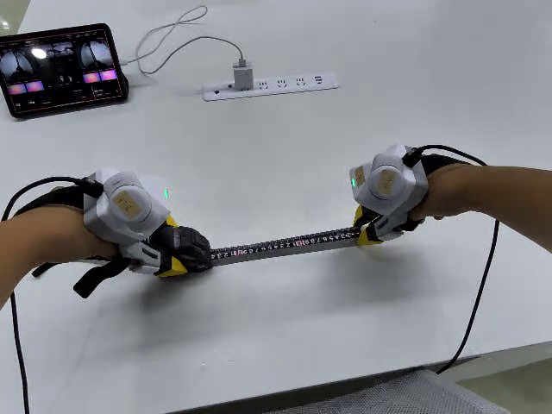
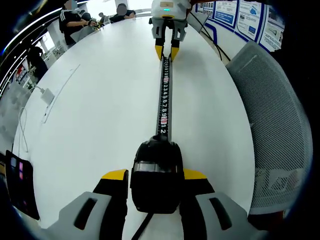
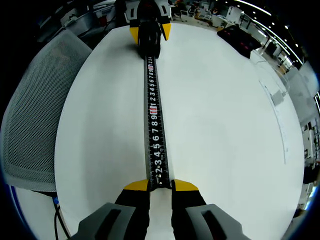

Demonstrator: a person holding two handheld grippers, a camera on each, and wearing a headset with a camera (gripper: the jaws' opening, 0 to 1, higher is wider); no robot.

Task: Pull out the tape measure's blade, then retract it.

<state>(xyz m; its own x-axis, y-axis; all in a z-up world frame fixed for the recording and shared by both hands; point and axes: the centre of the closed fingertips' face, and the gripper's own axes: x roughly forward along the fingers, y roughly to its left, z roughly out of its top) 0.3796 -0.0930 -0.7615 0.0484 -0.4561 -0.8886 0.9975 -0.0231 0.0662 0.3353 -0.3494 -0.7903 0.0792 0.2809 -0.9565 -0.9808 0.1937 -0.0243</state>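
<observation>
Where the white worktop (image 1: 285, 164) reaches the upper left of the head view, a tablet (image 1: 62, 69) lies flat with its screen lit.

Lower left: left hand-held gripper (image 1: 177, 257), jaws drawn in narrow around the black tape measure case (image 1: 191, 248). In the left gripper view the case (image 2: 156, 175) sits clamped between the two yellow tips, low in the centre of the frame.

Mid-frame: the blade (image 1: 285, 245) is pulled out of the case and runs straight to the right, rising slightly, numbered face up. It is low over the worktop; touching or just clear, cannot tell. In the left gripper view the blade (image 2: 164, 95) stretches up the frame to the other gripper (image 2: 167, 50).

Upper centre: a white power strip (image 1: 269, 86) with a charger (image 1: 243, 76) plugged in at its left end.

Right of centre: right hand-held gripper (image 1: 369, 235), jaws nearly together, pinching the blade's free end. The right gripper view shows the low numbers of the blade (image 3: 153, 125) starting right at the yellow tips.

Bottom right: a grey mesh chair back (image 1: 405, 397).
</observation>
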